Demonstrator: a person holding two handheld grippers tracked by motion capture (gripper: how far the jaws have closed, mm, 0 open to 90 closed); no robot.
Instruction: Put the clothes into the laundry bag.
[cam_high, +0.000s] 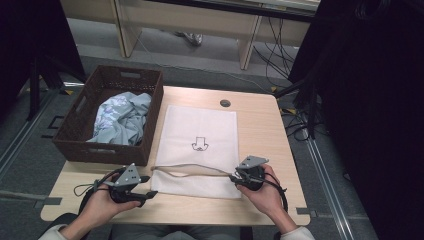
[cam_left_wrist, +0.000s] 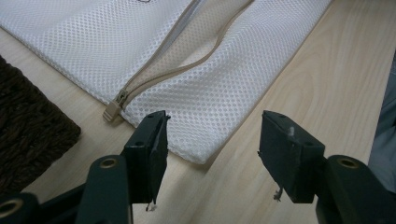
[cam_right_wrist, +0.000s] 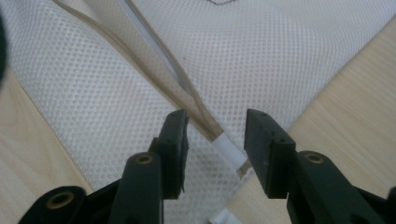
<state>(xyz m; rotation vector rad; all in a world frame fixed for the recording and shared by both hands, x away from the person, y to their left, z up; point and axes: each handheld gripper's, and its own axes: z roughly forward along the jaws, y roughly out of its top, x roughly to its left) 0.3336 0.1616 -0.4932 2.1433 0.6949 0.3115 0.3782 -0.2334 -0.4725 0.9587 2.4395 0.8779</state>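
Mesh bag (cam_high: 199, 150) lies flat at the middle of the high view, on the table (cam_high: 260, 145), just right of the basket (cam_high: 75, 131) in the upper left. Its zip (cam_high: 192, 170) runs across near the lower edge and gapes open. A small dark mark (cam_high: 199, 144) sits mid-bag; what it shows is too small to tell. The cloth (cam_high: 122, 119) in the basket is bunched, its lower folds hidden by the near wall.

In the left gripper view the zip slider (cam_left_wrist: 116, 103) lies at left centre, just above the jaws, and the bag's top is cut off by the frame. The basket's weave fills the dark left edge. In the right gripper view the zip's end tab (cam_right_wrist: 229, 150) lies between the jaws, partly hidden lower down.

Left gripper (cam_high: 131, 186) sits at lower left of the high view, held in the left hand (cam_high: 102, 202), forearm coming up from the bottom edge; its jaws stand wide apart over the bag's corner, touching nothing. Right gripper (cam_high: 246, 176) sits at lower right in the right hand (cam_high: 267, 192), pointed left at the zip's end; its jaws are apart too, either side of the tab, not pressed on it.
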